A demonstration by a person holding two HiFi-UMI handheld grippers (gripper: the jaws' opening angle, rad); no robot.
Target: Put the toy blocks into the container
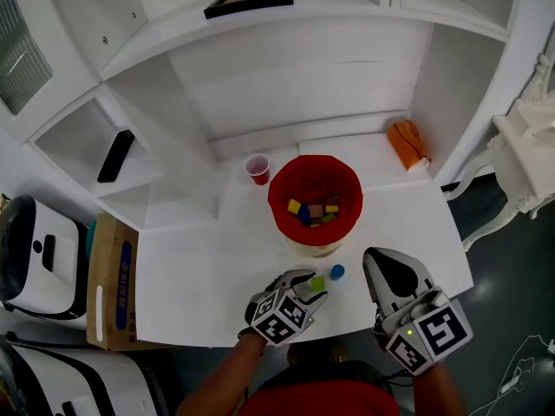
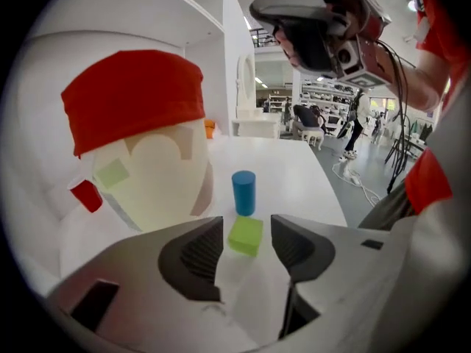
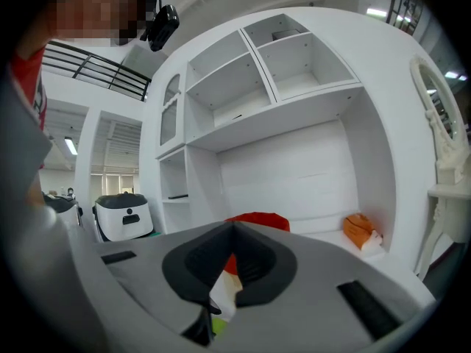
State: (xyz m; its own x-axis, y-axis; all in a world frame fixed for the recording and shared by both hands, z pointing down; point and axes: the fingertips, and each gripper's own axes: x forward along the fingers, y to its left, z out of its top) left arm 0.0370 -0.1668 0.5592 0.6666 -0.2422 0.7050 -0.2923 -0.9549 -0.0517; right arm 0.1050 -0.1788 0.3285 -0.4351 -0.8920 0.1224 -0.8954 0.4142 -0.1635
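Toy blocks: two on table, perhaps five in container.

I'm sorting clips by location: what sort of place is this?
Likely a mock home corner inside a big lab hall: white built-in shelving over a white table, with equipment racks and floor cables in an open hall behind.

The cube block lies on the counter between the left gripper's jaws. The cylinder block stands just beyond their tips. The container sits further ahead and to the left, with other blocks in it. A cup stands behind the container on its left. The right gripper is off to the right of the jaws.
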